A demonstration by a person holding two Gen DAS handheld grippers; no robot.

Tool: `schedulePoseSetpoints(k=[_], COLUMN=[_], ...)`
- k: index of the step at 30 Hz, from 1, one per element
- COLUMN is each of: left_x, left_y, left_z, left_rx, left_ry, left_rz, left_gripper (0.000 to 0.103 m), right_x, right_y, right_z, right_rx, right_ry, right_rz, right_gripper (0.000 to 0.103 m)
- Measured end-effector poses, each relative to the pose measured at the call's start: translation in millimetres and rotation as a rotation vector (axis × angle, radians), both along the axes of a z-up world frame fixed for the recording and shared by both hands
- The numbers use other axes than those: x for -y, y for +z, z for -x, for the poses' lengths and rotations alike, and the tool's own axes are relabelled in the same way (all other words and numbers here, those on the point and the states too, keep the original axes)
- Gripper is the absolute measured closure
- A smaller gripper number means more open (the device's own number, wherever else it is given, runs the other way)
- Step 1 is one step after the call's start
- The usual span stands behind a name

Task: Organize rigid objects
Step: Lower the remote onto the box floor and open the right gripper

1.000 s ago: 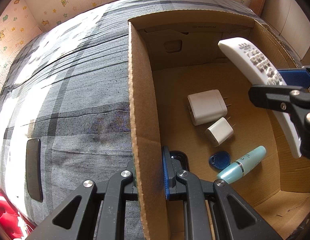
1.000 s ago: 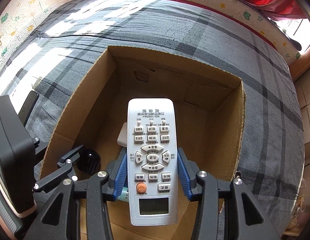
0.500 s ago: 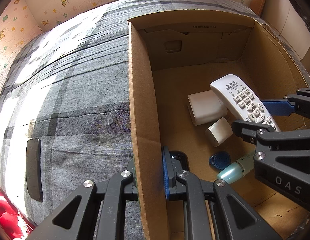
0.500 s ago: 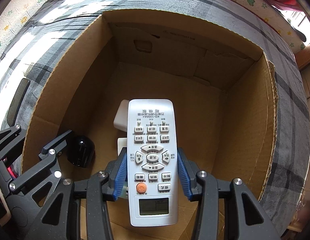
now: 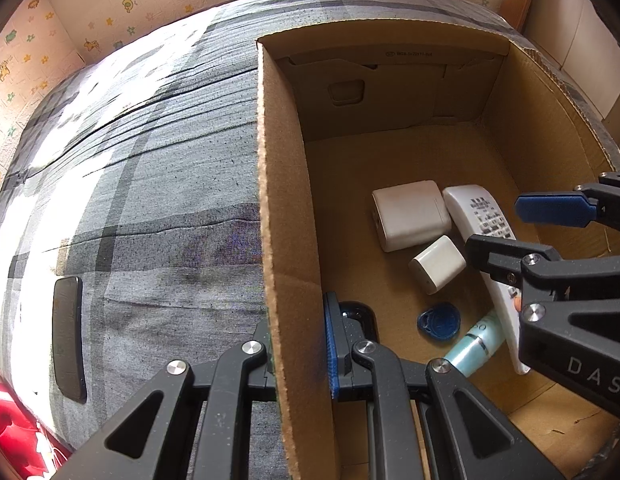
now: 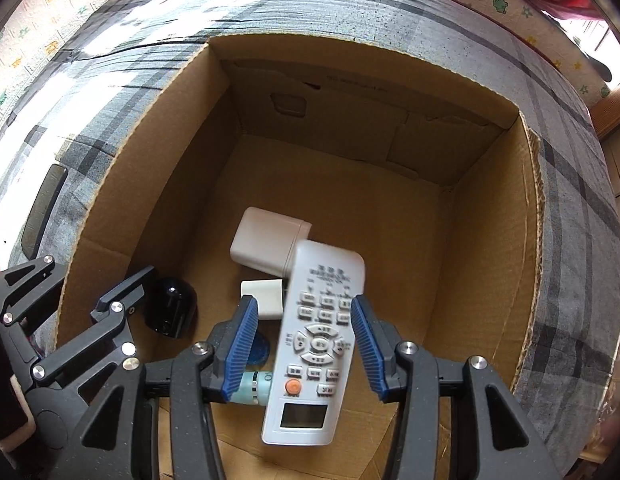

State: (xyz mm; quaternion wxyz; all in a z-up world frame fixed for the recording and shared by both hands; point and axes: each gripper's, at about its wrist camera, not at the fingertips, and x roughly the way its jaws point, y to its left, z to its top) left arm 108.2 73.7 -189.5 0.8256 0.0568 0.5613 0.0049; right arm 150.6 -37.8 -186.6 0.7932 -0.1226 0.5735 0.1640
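Grey plaid bed cover (image 5: 142,208) is carrying everything, creased, sun patches lying across it. Open cardboard box (image 5: 286,208) is sitting directly on it, filling the left wrist view from 12 to 5 o'clock. Dark phone (image 5: 68,360) is lying flat at 8 o'clock, well apart from the box wall.
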Motion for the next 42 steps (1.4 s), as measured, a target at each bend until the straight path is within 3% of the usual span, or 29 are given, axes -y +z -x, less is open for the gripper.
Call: schedulePoseSetpoints(k=[15,24,27,42], left_x=[0,1,1,3], left_y=[0,0,0,2], left_z=[1,1,1,1], left_rx=[0.001,-0.001,-0.002,-0.003], left_ry=[-0.001,0.001,0.000,-0.001], left_rz=[-0.004,-0.004,-0.007,-0.013], left_gripper=[0.088,0.088,0.088,0.088], right_x=[10,30,36,93], right_y=[39,77,89,123], right_z=[17,22,24,32], right_rx=[0.069,0.119,0.135,0.174], right_ry=[-0.006,-0.035,-0.044,-0.112], right_rz=[-0.017,-0.032,-0.036,-0.043], right_gripper=[0.044,0.018,0.002,0.000])
